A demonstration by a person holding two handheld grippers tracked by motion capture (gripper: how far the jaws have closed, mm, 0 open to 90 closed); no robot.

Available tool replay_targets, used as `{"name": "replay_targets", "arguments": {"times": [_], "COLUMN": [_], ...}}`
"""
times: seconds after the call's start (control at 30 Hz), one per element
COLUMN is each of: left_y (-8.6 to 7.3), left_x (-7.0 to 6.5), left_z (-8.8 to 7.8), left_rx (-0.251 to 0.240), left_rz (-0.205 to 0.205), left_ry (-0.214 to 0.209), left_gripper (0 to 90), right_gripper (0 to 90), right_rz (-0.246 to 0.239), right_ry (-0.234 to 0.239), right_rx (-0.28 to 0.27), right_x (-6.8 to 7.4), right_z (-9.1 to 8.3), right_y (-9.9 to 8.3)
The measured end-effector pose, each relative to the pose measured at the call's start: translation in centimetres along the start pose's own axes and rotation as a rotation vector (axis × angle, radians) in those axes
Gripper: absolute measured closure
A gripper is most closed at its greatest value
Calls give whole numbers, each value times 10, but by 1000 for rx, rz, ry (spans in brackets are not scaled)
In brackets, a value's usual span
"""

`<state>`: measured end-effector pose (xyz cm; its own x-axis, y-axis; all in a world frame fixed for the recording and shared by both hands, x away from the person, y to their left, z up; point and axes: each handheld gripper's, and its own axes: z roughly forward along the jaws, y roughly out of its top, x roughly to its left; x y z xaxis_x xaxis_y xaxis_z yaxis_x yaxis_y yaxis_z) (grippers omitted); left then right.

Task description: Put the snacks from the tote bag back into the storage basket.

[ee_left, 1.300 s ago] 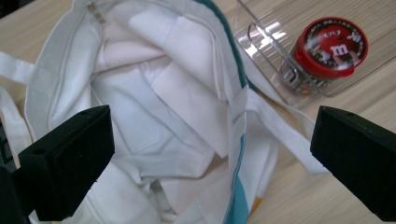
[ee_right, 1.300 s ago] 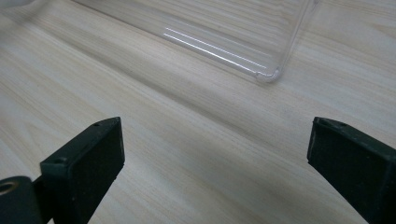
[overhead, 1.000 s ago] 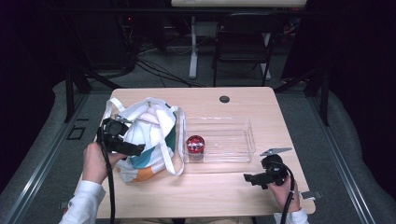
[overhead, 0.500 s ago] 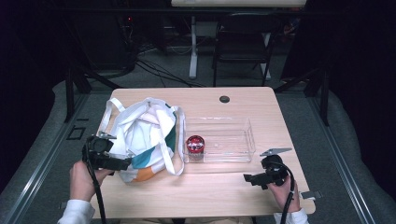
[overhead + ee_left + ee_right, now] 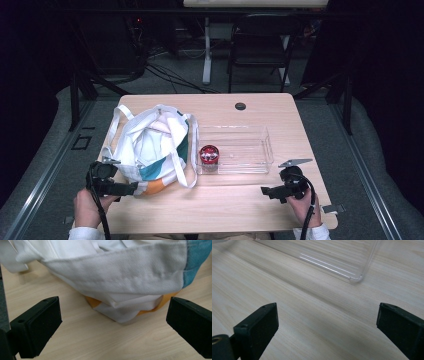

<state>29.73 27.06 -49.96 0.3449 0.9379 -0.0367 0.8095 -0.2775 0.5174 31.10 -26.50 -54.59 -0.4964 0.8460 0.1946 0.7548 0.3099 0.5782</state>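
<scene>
Clear plastic tray [image 5: 250,150] sat mid-table on the light wood table [image 5: 225,205], long side running left-right. One item in it: a small round red container [image 5: 209,154] at the tray's left end, touching or near the left wall; the remainder of the tray was bare. In the right gripper view a tray corner [image 5: 355,278] showed ahead of the jaws, apart from them.

White tote bag [image 5: 152,147] with teal and orange patches lay slumped just left of the tray, mouth open upward, one strap draped toward the tray. Contents couldn't be made out, just folded white fabric inside. In the left gripper view the bag's bottom edge [image 5: 125,302] sat directly ahead, orange patch underneath, teal at right.

Left gripper [image 5: 131,188] held low at the near left table edge, left hand [image 5: 90,207] behind it, jaws pointing right at the bag's lower corner, spread wide and gripping nothing; bag close but not between the jaws.

Right gripper [image 5: 266,190] at the near right, right hand [image 5: 305,202] behind it, jaws pointing left, spread wide over bare tabletop, gripping nothing, just short of the tray.
</scene>
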Motion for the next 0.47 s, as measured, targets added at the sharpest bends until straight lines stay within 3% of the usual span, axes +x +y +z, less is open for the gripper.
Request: {"name": "replay_targets", "arguments": {"times": [0.17,0.27,0.33,0.47], "left_y": [-11,-16,-18,-16], "left_x": [4,7,10,10], "left_z": [3,9,11,11], "left_rx": [-19,-1,16,2], "left_rz": [-28,-39,-47,-57], "left_ry": [-22,-49,-59,-62], "left_gripper": [4,4,4,4], "right_gripper": [35,35,35,35], "right_rz": [-4,-8,-7,-12], "right_ry": [-1,-3,-6,-4], "right_rx": [5,6,2,8], "right_x": [0,0,1,0], "right_z": [0,0,0,0], "right_y": [0,0,0,0]}}
